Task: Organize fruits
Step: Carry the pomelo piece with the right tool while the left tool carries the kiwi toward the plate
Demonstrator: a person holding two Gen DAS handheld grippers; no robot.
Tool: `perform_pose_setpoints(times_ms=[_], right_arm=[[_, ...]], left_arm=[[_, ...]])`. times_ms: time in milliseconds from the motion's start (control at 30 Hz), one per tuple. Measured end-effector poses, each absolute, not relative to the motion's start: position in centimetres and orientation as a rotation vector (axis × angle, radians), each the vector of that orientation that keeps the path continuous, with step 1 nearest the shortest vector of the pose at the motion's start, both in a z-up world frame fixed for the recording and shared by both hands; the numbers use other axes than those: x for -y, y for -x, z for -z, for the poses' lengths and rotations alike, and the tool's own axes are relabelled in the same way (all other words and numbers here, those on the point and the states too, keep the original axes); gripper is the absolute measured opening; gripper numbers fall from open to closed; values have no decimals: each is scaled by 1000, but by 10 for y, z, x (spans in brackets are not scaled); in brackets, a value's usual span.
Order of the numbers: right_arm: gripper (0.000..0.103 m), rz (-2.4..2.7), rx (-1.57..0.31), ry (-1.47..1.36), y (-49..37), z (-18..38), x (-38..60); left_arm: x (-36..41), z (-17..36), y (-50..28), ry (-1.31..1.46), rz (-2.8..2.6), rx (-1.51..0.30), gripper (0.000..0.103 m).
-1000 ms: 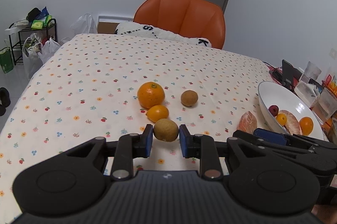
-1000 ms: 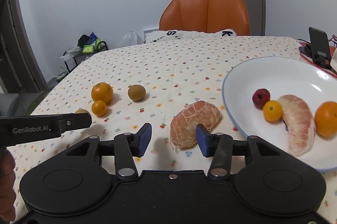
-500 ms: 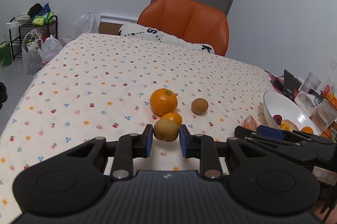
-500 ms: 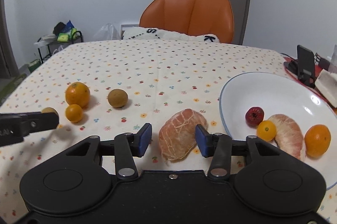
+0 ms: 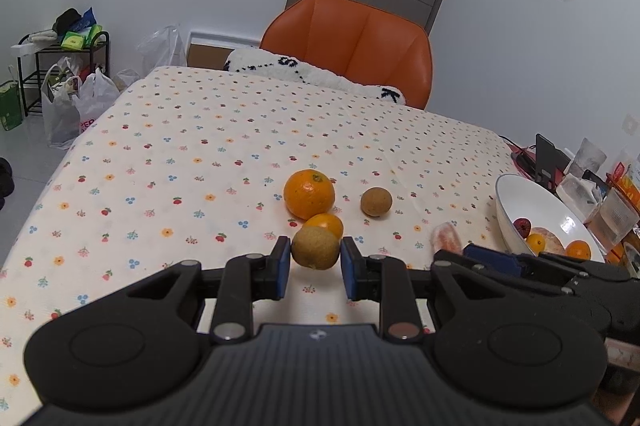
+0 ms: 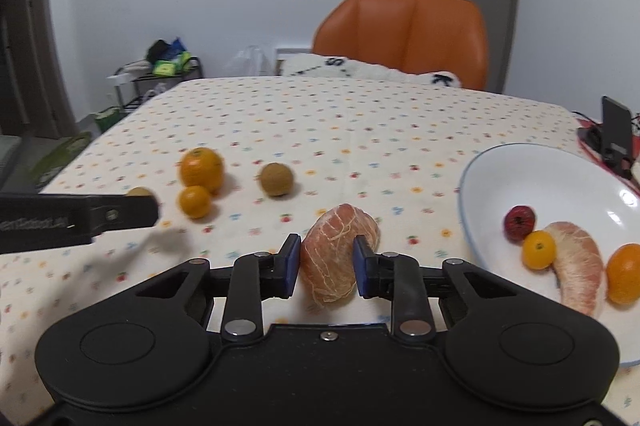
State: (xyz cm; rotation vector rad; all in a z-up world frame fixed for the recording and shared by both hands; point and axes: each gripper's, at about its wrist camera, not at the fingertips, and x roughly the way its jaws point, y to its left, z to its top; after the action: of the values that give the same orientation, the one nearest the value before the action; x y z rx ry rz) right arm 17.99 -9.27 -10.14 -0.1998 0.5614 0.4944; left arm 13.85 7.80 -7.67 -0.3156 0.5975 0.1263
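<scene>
Brown kiwi [image 5: 315,248] sits between the left gripper [image 5: 313,268] jaws, off the bench [image 5: 200,145], pads touching both sides. Peeled pomelo chunk [image 6: 338,256], pink with white pith, upright between the right gripper [image 6: 326,266] jaws. Mid-bench: big orange [image 5: 309,193] touching small orange [image 5: 326,224], second kiwi [image 5: 376,201] just beside. White bowl [image 6: 560,177] at right edge of bench holds a red fruit [image 6: 519,222], small tangerine [image 6: 539,249], curved pomelo segment [image 6: 580,266] and an orange [image 6: 624,278].

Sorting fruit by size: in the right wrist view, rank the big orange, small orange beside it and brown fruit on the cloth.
1. Big round orange
2. Brown round fruit and small round orange: they look alike, unsure.
</scene>
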Motion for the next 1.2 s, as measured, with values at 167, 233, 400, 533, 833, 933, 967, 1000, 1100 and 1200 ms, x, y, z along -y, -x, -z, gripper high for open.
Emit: perform_pose_setpoints(times_ms=[167, 233, 400, 533, 833, 933, 967, 1000, 1100, 1200], right_arm=[[29, -515, -591, 153, -179, 98, 97], [37, -508, -602, 134, -183, 100, 98], [45, -495, -607, 111, -190, 107, 94], [45, -476, -604, 99, -195, 108, 92], [35, -511, -574, 94, -191, 105, 98], [34, -527, -557, 61, -188, 98, 107], [34, -526, -550, 54, -187, 95, 110], [34, -523, -542, 50, -186, 92, 113], [34, -522, -526, 29, -184, 85, 121], [34, -512, -507, 13, -182, 78, 131]], left_arm=[[-73, 75, -136, 303, -128, -601, 25], [-72, 75, -135, 298, -130, -604, 25], [-74, 73, -135, 289, -139, -609, 25], [-76, 73, -136, 280, -147, -618, 25], [-68, 66, -135, 258, -144, -614, 25], [-63, 64, -136, 252, -137, -612, 25], [-61, 63, -137, 251, -134, -611, 25], [-60, 62, -138, 249, -130, -609, 25], [-54, 59, -141, 240, -121, -602, 25], [-45, 55, -144, 232, -105, -593, 25]])
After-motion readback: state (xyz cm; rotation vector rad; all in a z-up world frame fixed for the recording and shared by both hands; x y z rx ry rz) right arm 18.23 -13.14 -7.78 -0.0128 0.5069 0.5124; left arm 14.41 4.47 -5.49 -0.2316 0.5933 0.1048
